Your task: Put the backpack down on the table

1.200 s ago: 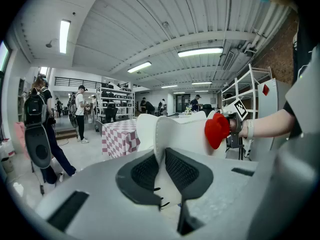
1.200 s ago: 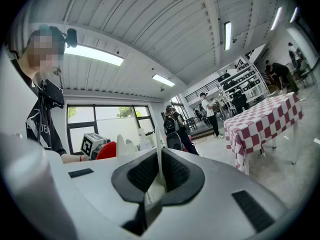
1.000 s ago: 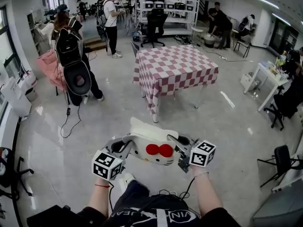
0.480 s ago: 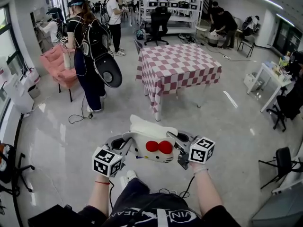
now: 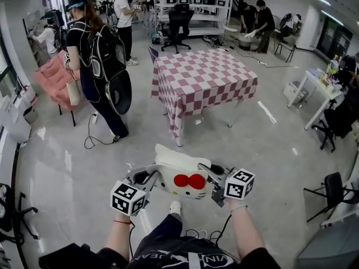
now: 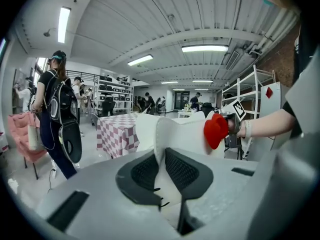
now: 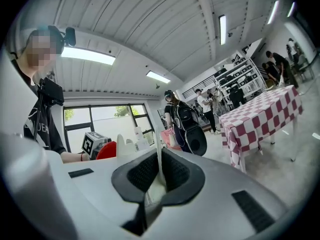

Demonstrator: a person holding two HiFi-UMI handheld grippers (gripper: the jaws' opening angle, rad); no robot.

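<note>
A white cat-face backpack [image 5: 178, 171] with a red bow [image 5: 189, 180] hangs at waist height between my two grippers, over the floor. My left gripper [image 5: 147, 176] is shut on its left edge and my right gripper [image 5: 216, 174] on its right edge. In the left gripper view the pads [image 6: 145, 173] pinch a white fold of the backpack [image 6: 177, 133], with the bow [image 6: 216, 130] beyond. In the right gripper view my gripper [image 7: 157, 180] clamps a thin white edge [image 7: 158, 151]. The checkered table [image 5: 205, 74] stands a few steps ahead, its top bare.
A person with a black backpack [image 5: 98, 58] stands left of the table, near a pink armchair [image 5: 49, 78]. A white side table [image 5: 318, 93] and black chairs [image 5: 335, 188] are at the right. Shelves [image 5: 196, 1] and more people fill the back. A cable [image 5: 90, 142] lies on the floor.
The person with the black backpack has moved nearer and now faces away. The table has shifted slightly in view. Both grippers keep the same hold on the backpack.
</note>
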